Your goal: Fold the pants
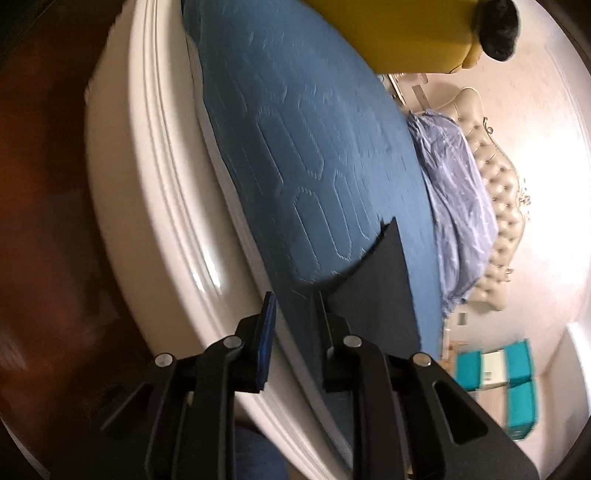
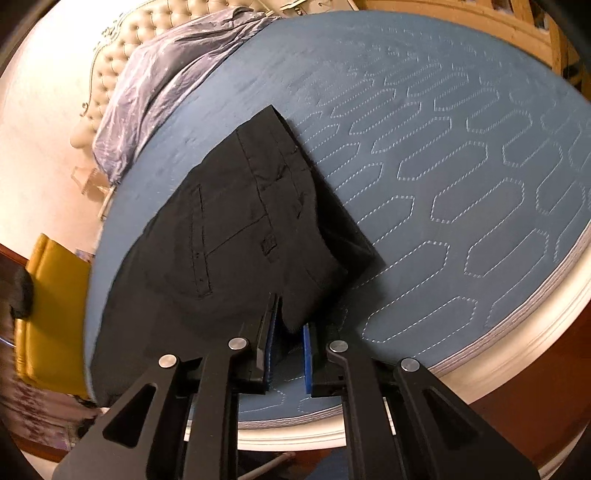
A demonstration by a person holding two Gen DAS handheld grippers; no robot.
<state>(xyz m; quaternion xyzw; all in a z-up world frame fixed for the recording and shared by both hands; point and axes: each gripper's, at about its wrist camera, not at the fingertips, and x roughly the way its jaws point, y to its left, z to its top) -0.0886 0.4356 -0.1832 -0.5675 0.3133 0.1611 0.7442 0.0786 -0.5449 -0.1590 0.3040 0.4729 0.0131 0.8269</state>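
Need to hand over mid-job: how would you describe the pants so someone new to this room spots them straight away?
Find the round bed with the blue quilted cover. The pants lie folded on it near the front edge, just ahead of the right gripper. They are the only black item there; the lavender blanket is bunched by the tufted headboard.

Bare blue mattress (image 2: 424,155) right of pants (image 2: 240,229); bunched quilt (image 2: 155,85) blocks headboard end.

1. Warm, dim indoor light; glare streaks the glossy white bed frame (image 1: 207,273).
2. Left wrist view is smeared with motion blur — the teal boxes (image 1: 509,384) worst.
3. Right wrist view is sharper; black pants (image 2: 236,236) lose detail in shadow.
4. Fisheye bends both edges — corners go dark.
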